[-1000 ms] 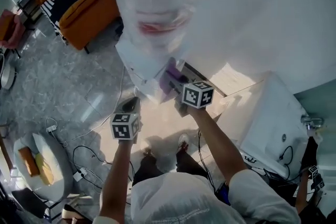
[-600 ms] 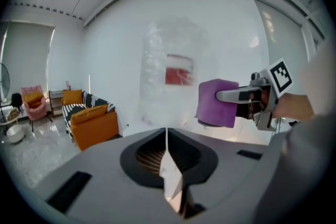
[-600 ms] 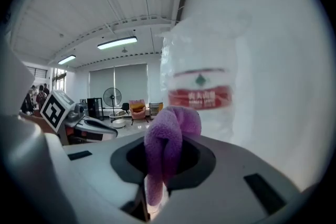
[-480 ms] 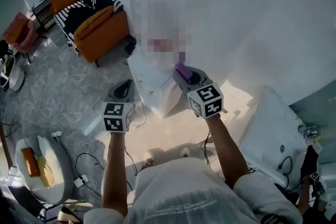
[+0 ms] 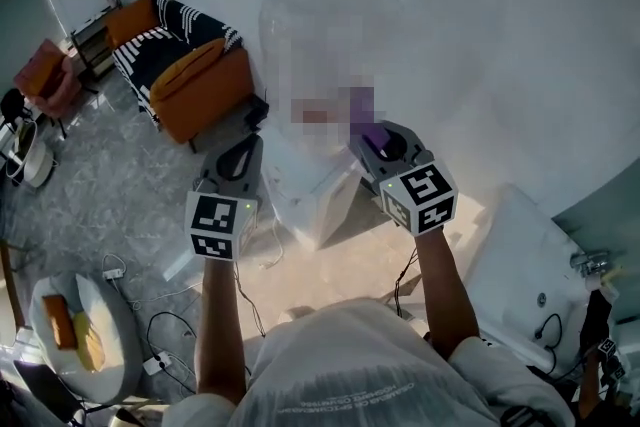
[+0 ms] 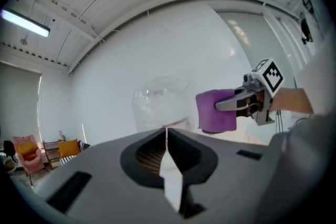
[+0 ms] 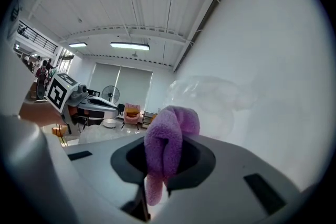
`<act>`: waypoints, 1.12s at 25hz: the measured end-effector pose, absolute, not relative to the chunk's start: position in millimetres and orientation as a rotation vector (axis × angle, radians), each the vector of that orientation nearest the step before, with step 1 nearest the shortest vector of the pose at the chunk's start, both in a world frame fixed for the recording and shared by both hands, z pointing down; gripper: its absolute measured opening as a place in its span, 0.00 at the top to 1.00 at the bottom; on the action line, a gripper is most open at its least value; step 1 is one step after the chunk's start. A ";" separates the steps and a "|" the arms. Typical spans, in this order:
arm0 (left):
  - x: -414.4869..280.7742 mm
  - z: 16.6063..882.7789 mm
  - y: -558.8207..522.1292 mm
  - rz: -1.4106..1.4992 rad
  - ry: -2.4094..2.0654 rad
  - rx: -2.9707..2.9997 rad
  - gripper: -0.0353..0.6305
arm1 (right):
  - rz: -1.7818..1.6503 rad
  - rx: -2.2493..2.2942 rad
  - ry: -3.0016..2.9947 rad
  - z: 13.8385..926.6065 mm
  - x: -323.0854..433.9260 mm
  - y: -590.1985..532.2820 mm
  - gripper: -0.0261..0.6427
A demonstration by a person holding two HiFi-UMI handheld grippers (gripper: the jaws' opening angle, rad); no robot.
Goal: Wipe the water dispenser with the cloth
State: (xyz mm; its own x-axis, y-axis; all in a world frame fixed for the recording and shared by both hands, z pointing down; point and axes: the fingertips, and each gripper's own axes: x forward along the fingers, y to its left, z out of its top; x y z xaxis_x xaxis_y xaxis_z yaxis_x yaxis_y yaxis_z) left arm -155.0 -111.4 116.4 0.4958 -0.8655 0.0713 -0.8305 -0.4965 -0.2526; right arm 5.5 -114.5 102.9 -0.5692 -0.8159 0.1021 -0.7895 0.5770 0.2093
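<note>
One orange armchair [image 5: 200, 87] stands near the water dispenser [image 5: 318, 200]; left gripper [image 5: 250, 148] is pinched empty, right gripper [image 5: 368, 133] clamps the purple cloth [image 7: 168, 136] near its bottle [image 6: 157, 105].

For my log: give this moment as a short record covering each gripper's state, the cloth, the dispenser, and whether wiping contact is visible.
left gripper: jaws together, nothing between them
right gripper: shut on the cloth
cloth: purple, bunched between the right jaws, held beside the bottle
water dispenser: white body, clear bottle on top
wiping contact: cannot tell whether the cloth touches the dispenser
background: orange sofa at the left
</note>
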 end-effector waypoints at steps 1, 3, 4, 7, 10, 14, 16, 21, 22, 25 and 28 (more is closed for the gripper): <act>-154.1 111.3 -110.2 -0.280 1.451 -2.545 0.92 | -0.207 1.343 -2.625 100.1 4.3 -113.7 0.86; -153.4 104.3 -106.5 -0.282 1.432 -2.533 0.92 | -0.223 1.325 -2.632 94.2 0.7 -109.9 0.86; -153.1 101.2 -104.7 -0.277 1.426 -2.530 0.92 | -0.239 1.317 -2.633 91.0 -0.8 -107.9 0.86; -152.6 94.9 -103.3 -0.252 1.423 -2.523 0.92 | -0.271 1.305 -2.634 83.9 -1.7 -107.4 0.86; -151.6 96.6 -106.2 -0.261 1.422 -2.520 0.92 | -0.275 1.307 -2.639 81.7 0.6 -109.8 0.86; -153.9 100.4 -110.2 -0.269 1.432 -2.526 0.92 | -0.281 1.304 -2.644 81.3 0.4 -111.9 0.86; -154.9 102.6 -110.6 -0.271 1.436 -2.531 0.92 | -0.286 1.302 -2.648 81.7 -0.6 -112.1 0.86; -157.9 106.7 -108.1 -0.269 1.443 -2.539 0.92 | -0.279 1.279 -2.654 85.1 -4.7 -109.3 0.86; -159.1 106.7 -107.7 -0.269 1.446 -2.539 0.92 | -0.276 1.275 -2.656 85.1 -5.9 -109.0 0.86; -160.5 106.4 -106.4 -0.275 1.450 -2.539 0.92 | -0.270 1.267 -2.661 83.5 -8.0 -108.2 0.86; -160.3 108.1 -105.4 -0.273 1.452 -2.544 0.92 | -0.264 1.265 -2.667 84.8 -6.7 -108.6 0.86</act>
State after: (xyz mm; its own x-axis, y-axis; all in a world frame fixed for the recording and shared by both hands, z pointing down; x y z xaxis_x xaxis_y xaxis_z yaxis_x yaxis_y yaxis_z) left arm -160.3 -105.4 108.1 0.5002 -0.8637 0.0610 -0.8269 -0.4974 -0.2623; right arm -6.7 -108.6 84.8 -0.6229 -0.7778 0.0838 -0.7463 0.6229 0.2347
